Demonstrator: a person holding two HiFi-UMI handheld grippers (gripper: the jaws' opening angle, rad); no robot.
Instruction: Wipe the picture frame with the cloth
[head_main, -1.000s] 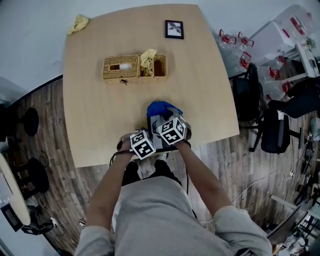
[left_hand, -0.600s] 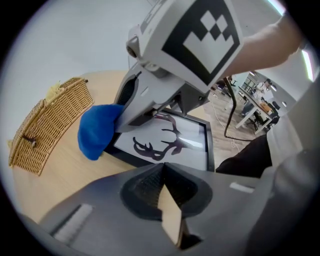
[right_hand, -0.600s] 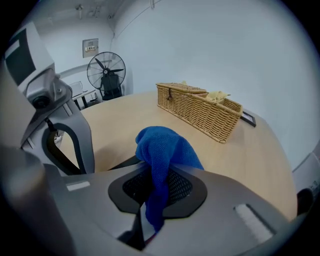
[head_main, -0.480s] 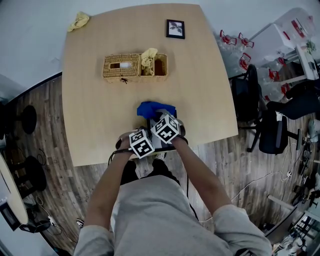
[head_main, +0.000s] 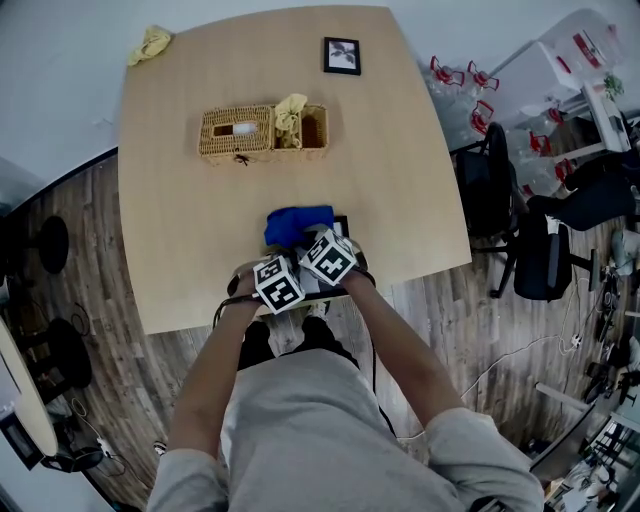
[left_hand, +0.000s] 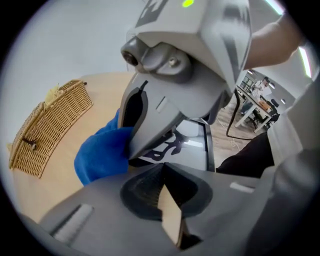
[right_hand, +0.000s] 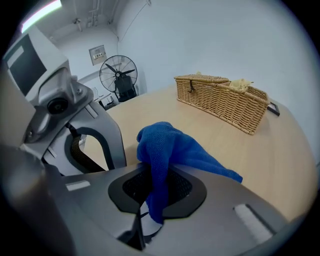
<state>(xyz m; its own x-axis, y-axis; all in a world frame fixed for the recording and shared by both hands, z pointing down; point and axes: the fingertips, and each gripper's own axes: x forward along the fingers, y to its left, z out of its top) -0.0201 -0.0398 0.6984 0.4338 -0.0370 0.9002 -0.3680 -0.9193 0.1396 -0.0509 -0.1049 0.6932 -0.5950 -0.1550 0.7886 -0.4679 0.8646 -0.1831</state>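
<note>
Left gripper (left_hand: 167, 202) pinching near picture frame (left_hand: 196, 144), right gripper (right_hand: 150, 202) pinching one cloth (right_hand: 172, 150), second frame (head_main: 342, 55)

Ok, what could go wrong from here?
The left gripper pinches the frame only by a thin tan edge; wiping pressure may twist it loose.
The frame sits near the table's near edge and could slide off.
The right gripper holds just a fold of the cloth, which may pull out.

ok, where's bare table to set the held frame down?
The right half of the table, between the wicker basket and the right edge, and the near-left patch in front of the basket. It's crowded at the near edge centre: blue cloth and picture frame.
</note>
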